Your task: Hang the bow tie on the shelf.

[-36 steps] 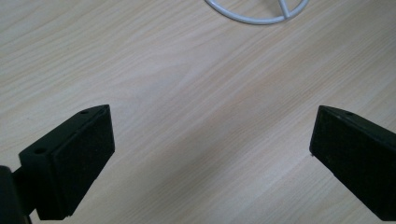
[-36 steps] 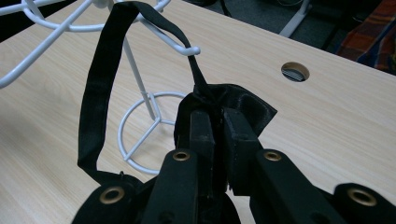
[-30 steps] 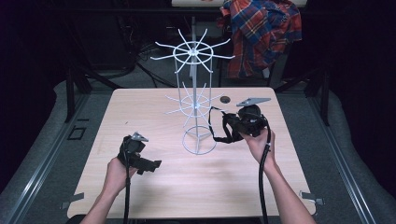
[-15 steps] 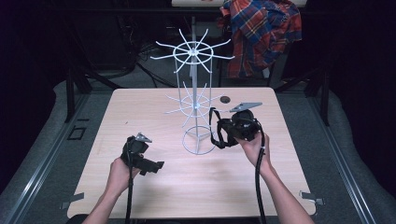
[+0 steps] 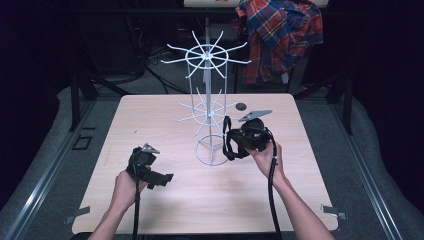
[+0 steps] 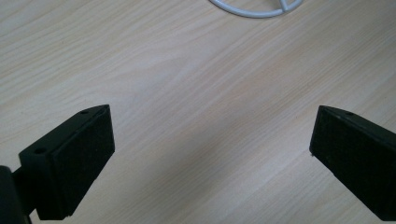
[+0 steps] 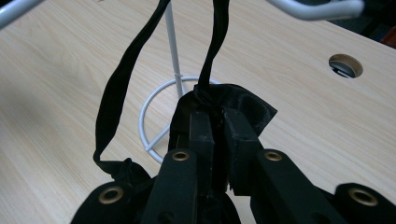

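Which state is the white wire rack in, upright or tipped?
Upright. The white wire rack stands on its ring base flat on the table, with its pole vertical and both tiers of arms spread level.

Pale wood table point(image 5: 150, 120) (round cable hole point(image 5: 241, 106) near far edge); white wire rack point(image 5: 209, 100) stands mid-table.

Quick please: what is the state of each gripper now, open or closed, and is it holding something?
Left gripper: open, holding nothing, over the table.
Right gripper: closed on a black fabric piece with a strap, beside the white wire rack.
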Motion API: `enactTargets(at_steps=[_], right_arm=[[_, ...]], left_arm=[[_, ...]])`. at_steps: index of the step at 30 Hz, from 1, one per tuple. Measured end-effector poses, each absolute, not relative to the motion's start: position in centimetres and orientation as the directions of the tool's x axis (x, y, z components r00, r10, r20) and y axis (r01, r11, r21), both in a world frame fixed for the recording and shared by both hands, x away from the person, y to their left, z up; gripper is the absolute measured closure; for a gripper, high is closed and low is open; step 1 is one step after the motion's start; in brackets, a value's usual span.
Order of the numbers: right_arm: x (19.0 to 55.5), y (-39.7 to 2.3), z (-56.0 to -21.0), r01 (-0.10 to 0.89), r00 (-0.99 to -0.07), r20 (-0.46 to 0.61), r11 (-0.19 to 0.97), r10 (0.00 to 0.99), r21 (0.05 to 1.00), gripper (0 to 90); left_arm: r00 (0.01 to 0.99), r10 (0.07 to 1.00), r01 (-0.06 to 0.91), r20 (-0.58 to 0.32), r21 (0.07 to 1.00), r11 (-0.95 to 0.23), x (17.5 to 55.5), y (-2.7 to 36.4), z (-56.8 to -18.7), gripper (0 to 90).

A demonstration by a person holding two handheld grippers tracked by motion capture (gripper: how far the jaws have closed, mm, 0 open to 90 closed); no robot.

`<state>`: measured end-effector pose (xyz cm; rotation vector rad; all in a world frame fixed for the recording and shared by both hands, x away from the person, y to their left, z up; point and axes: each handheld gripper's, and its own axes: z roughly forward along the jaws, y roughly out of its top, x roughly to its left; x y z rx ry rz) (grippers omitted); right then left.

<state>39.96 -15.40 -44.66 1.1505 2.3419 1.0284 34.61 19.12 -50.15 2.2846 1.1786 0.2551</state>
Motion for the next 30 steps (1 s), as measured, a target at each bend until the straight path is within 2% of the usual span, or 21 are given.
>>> enactTargets(at_steps=[17, 30], right_arm=[[39.7, -15.3, -45.0, 0.551, -0.622, 0.025, 0.415, 0.783, 0.724, 82.1], [40.0, -15.3, -46.0, 0.584, -0.611, 0.097, 0.364, 0.786, 0.725, 80.6]], left_arm=[[0.595, 0.801, 0.688, -0.069, 0.559, -0.463, 34.6, 19.1, -50.0, 0.1], [0.591, 0.804, 0.686, -0.070, 0.567, -0.455, 34.5, 19.3, -49.9, 0.2]])
